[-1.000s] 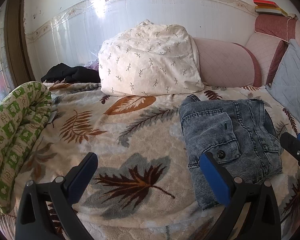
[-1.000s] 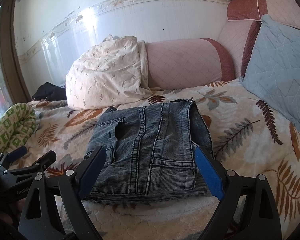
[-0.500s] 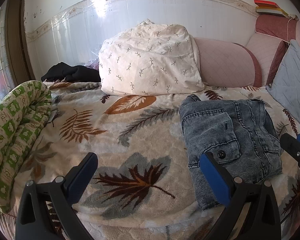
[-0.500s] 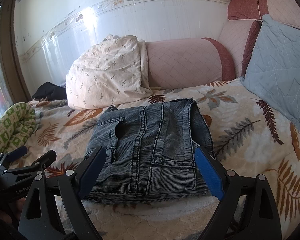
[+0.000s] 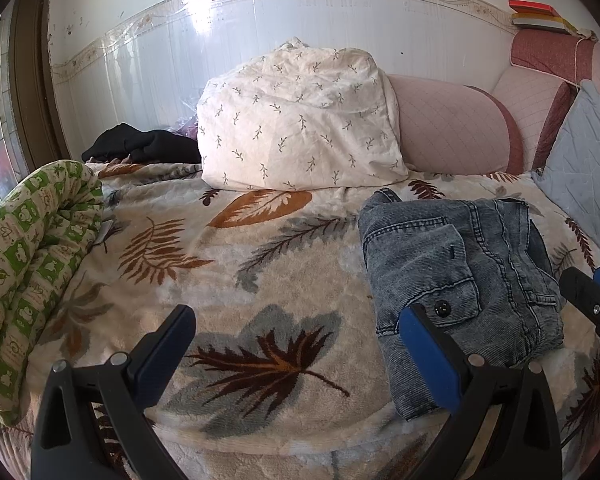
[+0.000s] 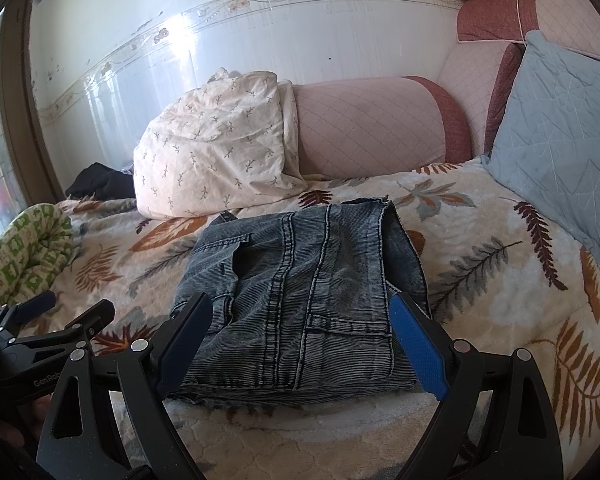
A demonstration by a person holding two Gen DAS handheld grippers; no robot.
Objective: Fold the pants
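Jeans [image 6: 296, 300] lie folded into a compact rectangle on the bedspread [image 5: 228, 280], directly in front of my right gripper [image 6: 300, 344]. Its jaws stand wide apart, one blue pad on each side of the near edge of the denim, and I cannot tell if they touch the cloth. My left gripper [image 5: 296, 356] is also spread wide, with nothing between its fingers; it hovers over a bare part of the bedspread, and the jeans are just beside its right finger.

To the left of the jeans I have much free surface, up to the rolled green-and-white quilt [image 5: 32, 272] at the left border. At the back a cream pillow with small leaf print [image 5: 300, 120] and a pink quilted bolster [image 5: 452, 132] close the space, and a grey-blue cushion [image 6: 560, 136] stands on the right side.

The denim is grey-blue and ribbed, with thick seams, a pocket flap and one dark button [image 5: 443, 307]. The bedspread is plush, with large brown and grey leaves. On the left gripper's body I read "GenRob" [image 6: 46, 380] (the rest is cut off).
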